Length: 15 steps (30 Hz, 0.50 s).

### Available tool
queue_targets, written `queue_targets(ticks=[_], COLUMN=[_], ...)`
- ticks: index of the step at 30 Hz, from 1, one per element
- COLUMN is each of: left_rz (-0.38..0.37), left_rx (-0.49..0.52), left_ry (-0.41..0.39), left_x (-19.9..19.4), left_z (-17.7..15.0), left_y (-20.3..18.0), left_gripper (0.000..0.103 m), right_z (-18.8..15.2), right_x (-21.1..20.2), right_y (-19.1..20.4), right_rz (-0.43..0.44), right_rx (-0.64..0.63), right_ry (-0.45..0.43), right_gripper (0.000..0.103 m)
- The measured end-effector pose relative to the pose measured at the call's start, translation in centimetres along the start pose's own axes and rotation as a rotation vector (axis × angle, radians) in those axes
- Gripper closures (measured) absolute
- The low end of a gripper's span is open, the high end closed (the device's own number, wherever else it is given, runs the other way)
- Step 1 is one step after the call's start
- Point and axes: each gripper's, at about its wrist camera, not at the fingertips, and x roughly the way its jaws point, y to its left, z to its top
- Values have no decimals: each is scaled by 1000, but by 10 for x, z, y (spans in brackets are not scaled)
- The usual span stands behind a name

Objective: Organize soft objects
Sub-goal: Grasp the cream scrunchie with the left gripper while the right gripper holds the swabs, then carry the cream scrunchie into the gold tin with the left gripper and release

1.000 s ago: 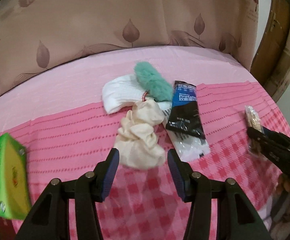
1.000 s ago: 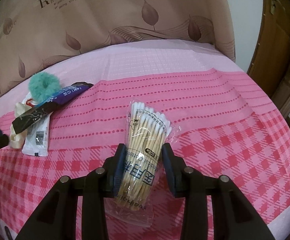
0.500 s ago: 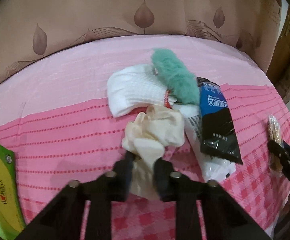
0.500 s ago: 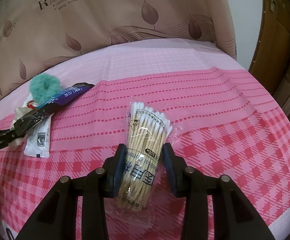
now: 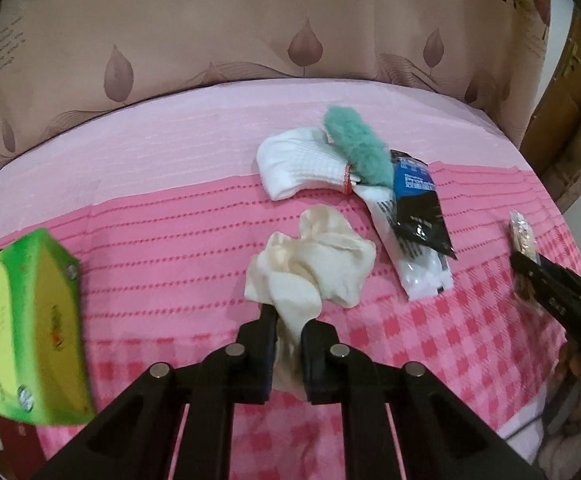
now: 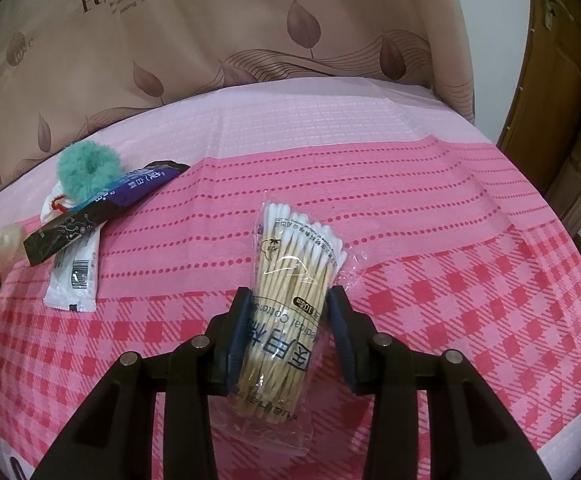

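My left gripper (image 5: 288, 320) is shut on a crumpled cream cloth (image 5: 314, 260) and holds it just above the pink tablecloth. Behind it lie a white sock (image 5: 302, 166), a teal fluffy scrunchie (image 5: 356, 148), a black-and-blue packet (image 5: 418, 200) and a white sachet (image 5: 418, 276). My right gripper (image 6: 290, 312) is shut on a clear bag of cotton swabs (image 6: 294, 280), also at the right edge of the left wrist view (image 5: 522, 236). The scrunchie (image 6: 88, 166), packet (image 6: 102, 208) and sachet (image 6: 75, 276) lie far left in the right wrist view.
A green and yellow tissue box (image 5: 30, 328) stands at the left, close to my left gripper. A beige leaf-print curtain (image 5: 290, 20) hangs behind the table. A wooden door frame (image 6: 550, 80) stands at the right. The table's front edge is near both grippers.
My left gripper closed on the cream cloth and pulled it left, away from the sock and packets. The right gripper stayed shut on the cotton swab bag.
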Motion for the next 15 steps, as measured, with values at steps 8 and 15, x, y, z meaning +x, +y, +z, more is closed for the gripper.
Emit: queue_targets(ticks=[8, 15], left_rz=[47, 115], left_rx=[-12, -57], left_ry=[-24, -59], left_x=[-39, -82], left_z=[-16, -33], left_y=[13, 50], left_gripper=[93, 93], right_z=[0, 0], right_x=[0, 0], right_y=[0, 0], right_rz=[-2, -4], right_rx=[-2, -4], right_ry=[0, 0], right_gripper=[65, 65])
